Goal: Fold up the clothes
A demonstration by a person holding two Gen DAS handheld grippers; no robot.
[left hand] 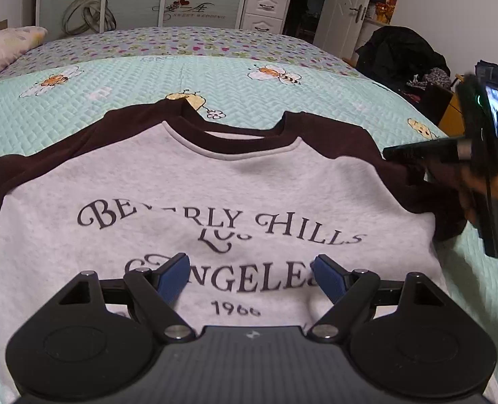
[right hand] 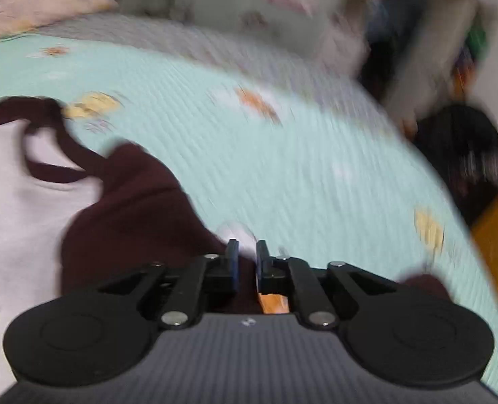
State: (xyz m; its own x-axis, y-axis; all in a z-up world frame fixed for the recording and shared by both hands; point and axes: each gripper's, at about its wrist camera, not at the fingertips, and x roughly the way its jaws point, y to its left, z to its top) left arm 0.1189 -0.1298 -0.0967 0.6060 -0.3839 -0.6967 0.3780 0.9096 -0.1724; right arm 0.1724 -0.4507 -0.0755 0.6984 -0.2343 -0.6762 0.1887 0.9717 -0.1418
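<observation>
step: first sleeve fold | right claw (right hand: 247,262) nearly shut, seems pinching sleeve (right hand: 141,208) | left claw (left hand: 249,277) wide, empty | next: pull sleeve over shirt (left hand: 215,181)

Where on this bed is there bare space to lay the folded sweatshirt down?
The widest bare patch is the green quilt between the sweatshirt collar and the flowered sheet behind it. Another strip runs beside the sleeve, right of the right claw. The pillow corner and the dark clothes pile are crowded.
</observation>
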